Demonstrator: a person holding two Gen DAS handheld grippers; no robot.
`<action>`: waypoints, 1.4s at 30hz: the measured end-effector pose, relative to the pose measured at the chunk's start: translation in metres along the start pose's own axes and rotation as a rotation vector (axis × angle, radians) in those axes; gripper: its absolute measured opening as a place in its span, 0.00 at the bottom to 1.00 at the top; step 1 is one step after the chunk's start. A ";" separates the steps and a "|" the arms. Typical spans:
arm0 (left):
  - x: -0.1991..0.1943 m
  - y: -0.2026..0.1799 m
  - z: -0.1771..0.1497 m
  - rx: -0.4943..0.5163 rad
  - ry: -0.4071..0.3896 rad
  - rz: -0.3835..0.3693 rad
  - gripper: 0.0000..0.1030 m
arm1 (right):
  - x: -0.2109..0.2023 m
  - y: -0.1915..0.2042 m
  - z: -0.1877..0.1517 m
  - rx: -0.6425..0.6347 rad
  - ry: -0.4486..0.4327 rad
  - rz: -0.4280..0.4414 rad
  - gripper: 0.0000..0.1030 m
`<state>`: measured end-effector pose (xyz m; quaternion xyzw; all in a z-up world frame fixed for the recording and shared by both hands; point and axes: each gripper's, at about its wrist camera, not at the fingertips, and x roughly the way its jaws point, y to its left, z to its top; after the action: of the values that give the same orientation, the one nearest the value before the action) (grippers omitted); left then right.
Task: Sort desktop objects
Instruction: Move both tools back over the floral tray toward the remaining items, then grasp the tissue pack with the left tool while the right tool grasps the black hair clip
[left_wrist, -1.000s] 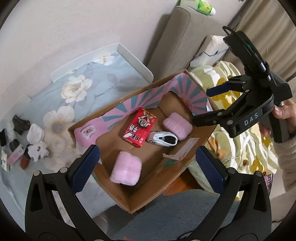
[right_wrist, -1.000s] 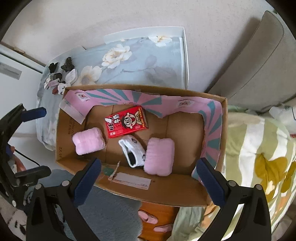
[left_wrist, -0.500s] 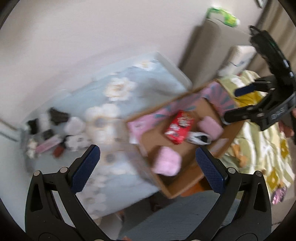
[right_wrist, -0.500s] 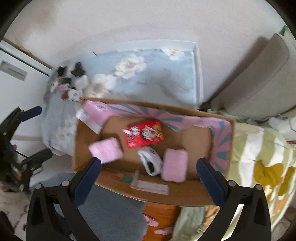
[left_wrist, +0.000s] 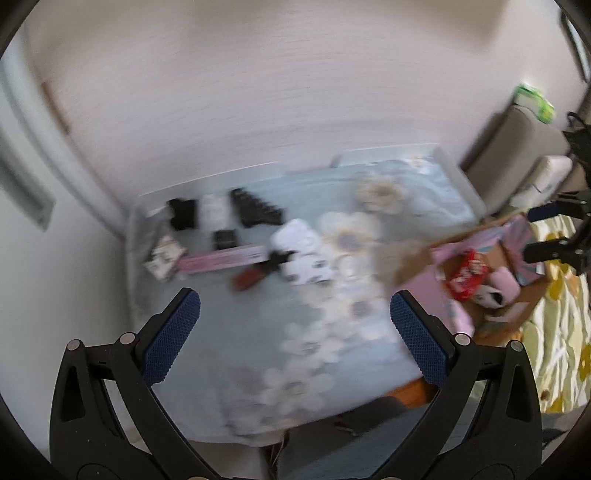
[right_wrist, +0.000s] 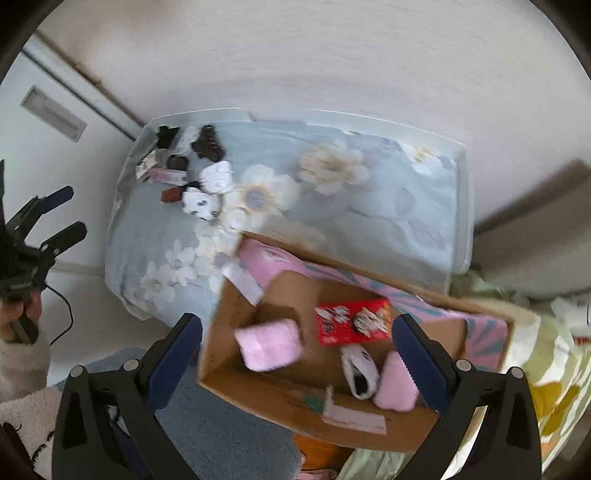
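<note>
A cardboard box (right_wrist: 280, 400) with a pink liner holds a red snack packet (right_wrist: 352, 321), two pink fluffy pads (right_wrist: 267, 343) and a white-and-black item (right_wrist: 360, 369). It also shows at the right of the left wrist view (left_wrist: 535, 291). Several small objects lie at the table's far left: black clips (right_wrist: 208, 142), a white spotted item (right_wrist: 201, 201), a pink strip (left_wrist: 221, 260) and a red-brown piece (left_wrist: 249, 278). My left gripper (left_wrist: 295, 332) is open and empty above the floral cloth. My right gripper (right_wrist: 297, 349) is open and empty above the box.
A floral blue cloth (right_wrist: 332, 206) covers the white-rimmed table (right_wrist: 465, 206). A beige sofa (left_wrist: 517, 147) and a yellow-green patterned blanket (right_wrist: 546, 369) lie to the right. A white cabinet (right_wrist: 48, 110) stands at the left. Both views are motion-blurred.
Both views have swung left, from the box toward the small objects at the table's left end. The box has shifted to the right in both views. Both grippers stay open.
</note>
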<state>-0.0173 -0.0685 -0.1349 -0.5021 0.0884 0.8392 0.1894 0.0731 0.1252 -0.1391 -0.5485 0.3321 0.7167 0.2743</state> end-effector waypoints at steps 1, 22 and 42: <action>0.003 0.011 -0.003 -0.021 0.009 0.009 1.00 | 0.002 0.007 0.005 -0.014 0.001 0.002 1.00; 0.105 0.129 0.027 0.113 0.088 0.084 0.91 | 0.090 0.136 0.114 -0.282 0.036 -0.042 1.00; 0.202 0.132 0.024 0.530 0.358 0.234 0.58 | 0.194 0.167 0.182 -0.441 0.096 -0.151 0.98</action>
<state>-0.1760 -0.1349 -0.3058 -0.5613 0.3925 0.7014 0.1972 -0.2119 0.1672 -0.2648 -0.6519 0.1383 0.7224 0.1843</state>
